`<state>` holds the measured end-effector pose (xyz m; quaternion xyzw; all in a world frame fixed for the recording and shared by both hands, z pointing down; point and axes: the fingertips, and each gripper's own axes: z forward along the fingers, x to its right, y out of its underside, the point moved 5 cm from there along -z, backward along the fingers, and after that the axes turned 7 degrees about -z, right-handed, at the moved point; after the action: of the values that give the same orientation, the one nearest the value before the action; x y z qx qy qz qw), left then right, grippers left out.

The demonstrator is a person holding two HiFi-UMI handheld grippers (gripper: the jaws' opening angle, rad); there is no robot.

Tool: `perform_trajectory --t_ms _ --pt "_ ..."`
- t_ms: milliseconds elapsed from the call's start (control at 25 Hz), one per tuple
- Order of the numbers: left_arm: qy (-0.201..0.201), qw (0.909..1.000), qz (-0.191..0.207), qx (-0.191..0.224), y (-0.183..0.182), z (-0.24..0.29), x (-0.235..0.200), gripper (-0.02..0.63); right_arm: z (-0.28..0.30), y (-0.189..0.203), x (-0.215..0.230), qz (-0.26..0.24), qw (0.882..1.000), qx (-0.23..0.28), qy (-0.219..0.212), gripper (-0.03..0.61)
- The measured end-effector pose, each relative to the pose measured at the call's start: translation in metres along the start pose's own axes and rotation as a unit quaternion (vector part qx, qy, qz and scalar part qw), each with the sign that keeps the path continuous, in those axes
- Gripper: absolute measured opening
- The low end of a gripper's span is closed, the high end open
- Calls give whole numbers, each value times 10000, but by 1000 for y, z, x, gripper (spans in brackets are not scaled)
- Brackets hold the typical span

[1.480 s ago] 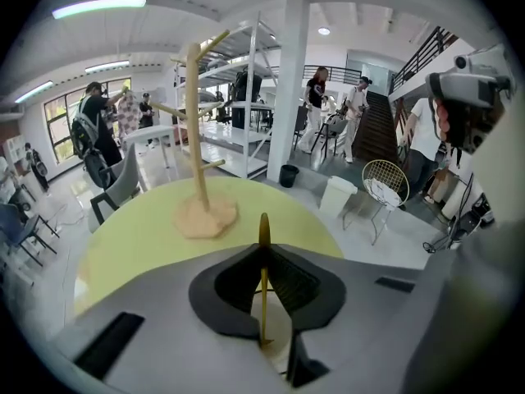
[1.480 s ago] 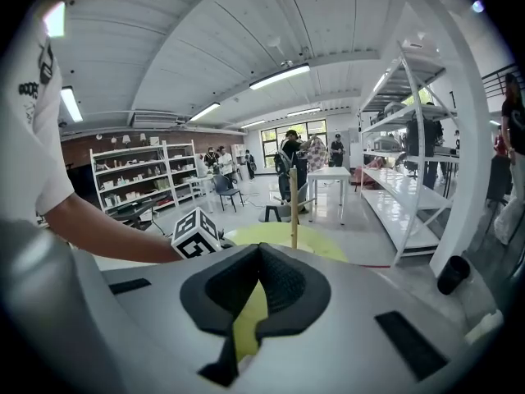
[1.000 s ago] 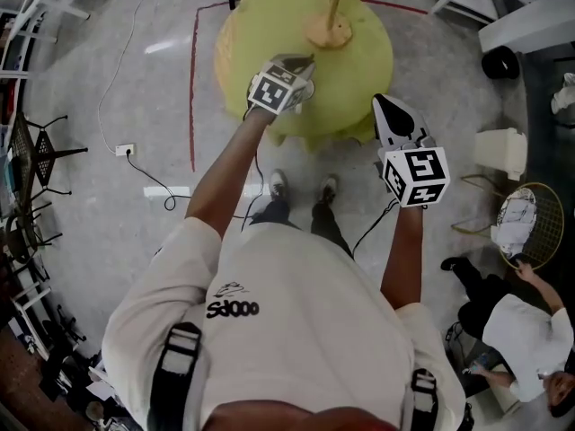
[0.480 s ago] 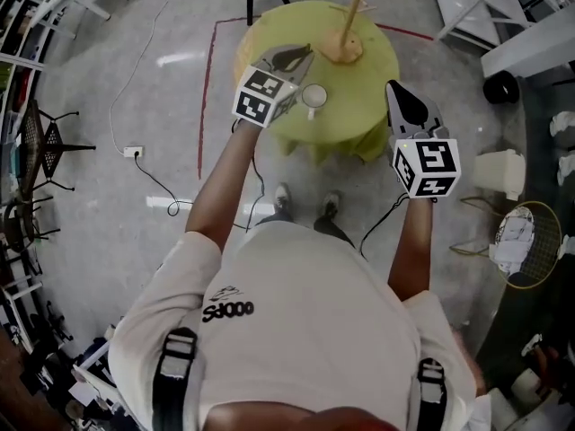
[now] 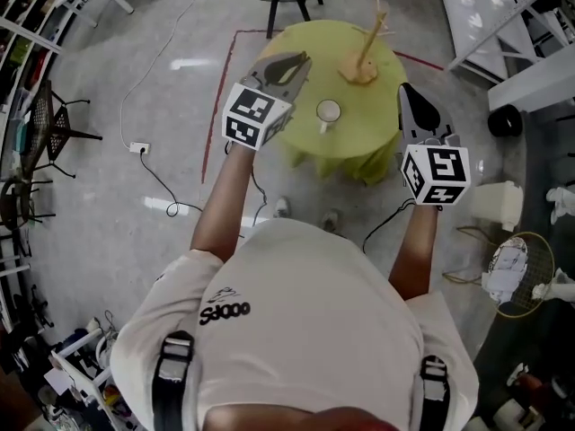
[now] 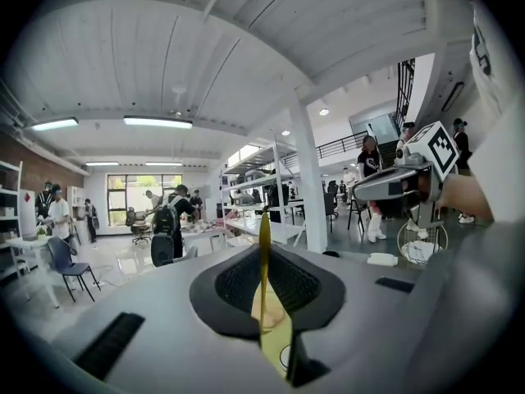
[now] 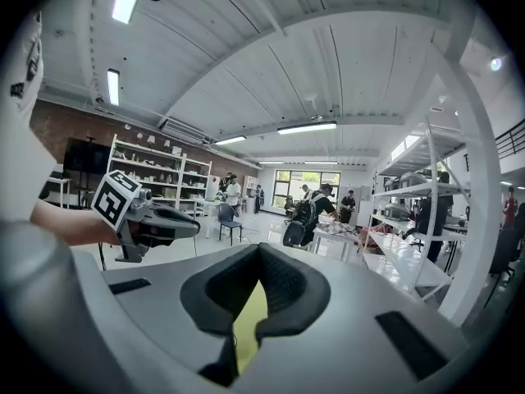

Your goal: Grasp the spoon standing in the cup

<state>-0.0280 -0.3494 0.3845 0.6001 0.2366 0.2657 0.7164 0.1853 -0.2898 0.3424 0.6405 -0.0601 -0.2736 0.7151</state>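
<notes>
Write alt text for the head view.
Seen from above, a person in a white shirt holds out a left gripper and a right gripper, both empty, toward a round yellow-green table. On the table stand a white cup and a wooden stand.

A large open-plan lab or workshop hall is shown: white metal shelving racks (image 7: 156, 171) are lined along a brick wall (image 7: 66, 125), and workbenches (image 7: 361, 240) are attended by several people (image 7: 308, 212) under strip lights (image 6: 156, 122). A mezzanine railing (image 6: 340, 148) is seen past a white column (image 6: 312, 179). A zone is marked off with red tape (image 5: 220, 88) on the polished grey floor (image 5: 99, 223), where a power socket (image 5: 137, 148) with a trailing cable lies.
</notes>
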Motion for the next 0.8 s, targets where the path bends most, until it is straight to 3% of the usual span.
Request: perform_trajectory --t_ms 360,800 --pt "-199 9995 -36 237 -16 -39 -9 46 8 -19 -14 -203 9997 109 -108 14" --pt "-168 9996 27 223 -22 -42 -11 46 17 -19 -24 -339 9992 -37 -229 14"
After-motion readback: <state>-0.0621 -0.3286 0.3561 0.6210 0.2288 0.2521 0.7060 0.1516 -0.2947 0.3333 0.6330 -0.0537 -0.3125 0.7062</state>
